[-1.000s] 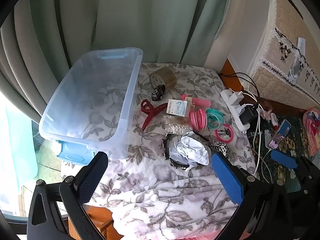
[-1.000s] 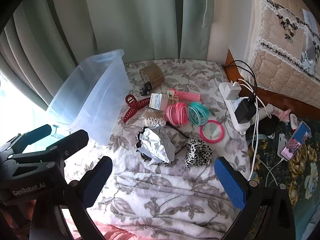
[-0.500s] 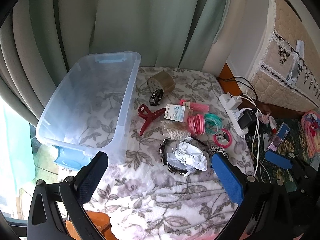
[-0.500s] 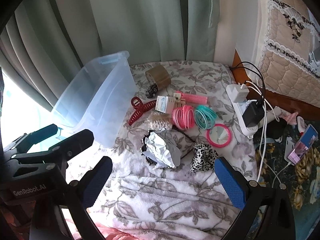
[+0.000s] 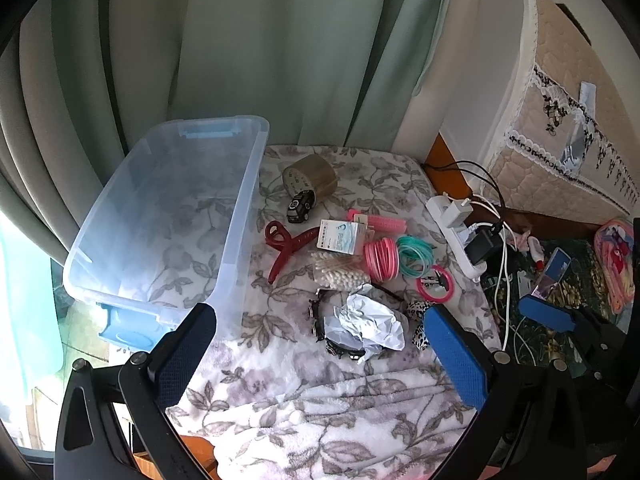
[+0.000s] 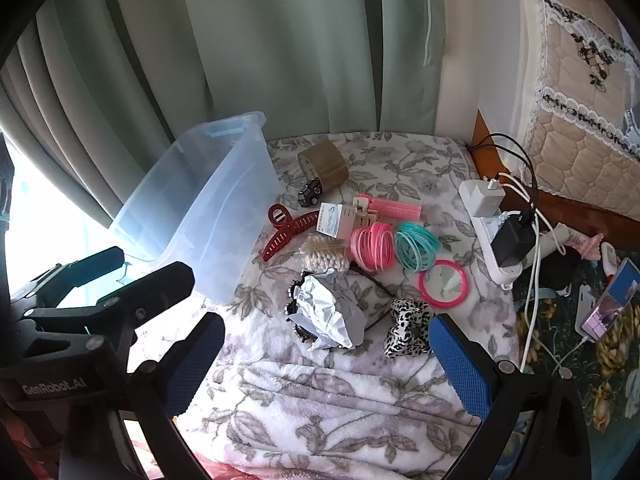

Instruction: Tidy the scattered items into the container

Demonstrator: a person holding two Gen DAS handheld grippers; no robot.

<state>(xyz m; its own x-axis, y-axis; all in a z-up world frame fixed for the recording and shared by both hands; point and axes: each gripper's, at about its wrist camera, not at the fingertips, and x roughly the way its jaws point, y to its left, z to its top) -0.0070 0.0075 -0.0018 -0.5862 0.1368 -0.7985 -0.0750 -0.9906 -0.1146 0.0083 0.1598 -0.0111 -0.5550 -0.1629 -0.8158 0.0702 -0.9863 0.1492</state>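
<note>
An empty clear plastic bin (image 5: 160, 216) (image 6: 208, 208) stands at the left of a floral blanket (image 5: 304, 376). Right of it lie a tape roll (image 5: 310, 178), a small black toy car (image 5: 299, 207), a red claw clip (image 5: 286, 246) (image 6: 288, 232), a small white box (image 5: 339, 237), cotton swabs (image 5: 340, 274), pink bangles (image 5: 380, 258) and teal bangles (image 5: 416, 254), a pink ring (image 6: 443, 282), crumpled foil (image 5: 368, 324) (image 6: 326, 312) and a leopard scrunchie (image 6: 406, 330). My left gripper (image 5: 320, 352) and my right gripper (image 6: 326, 364) hover open and empty above the blanket's near folds.
A white power strip (image 5: 460, 232) with chargers and cables lies along the blanket's right edge. A phone (image 6: 612, 300) leans on a dark floral cloth further right. Green curtains (image 5: 240, 60) hang behind, a quilted mattress (image 5: 560, 140) stands at the right.
Both grippers have drawn back and risen a little, so the bin and the items look smaller and lower in view. Nothing on the blanket has moved.
</note>
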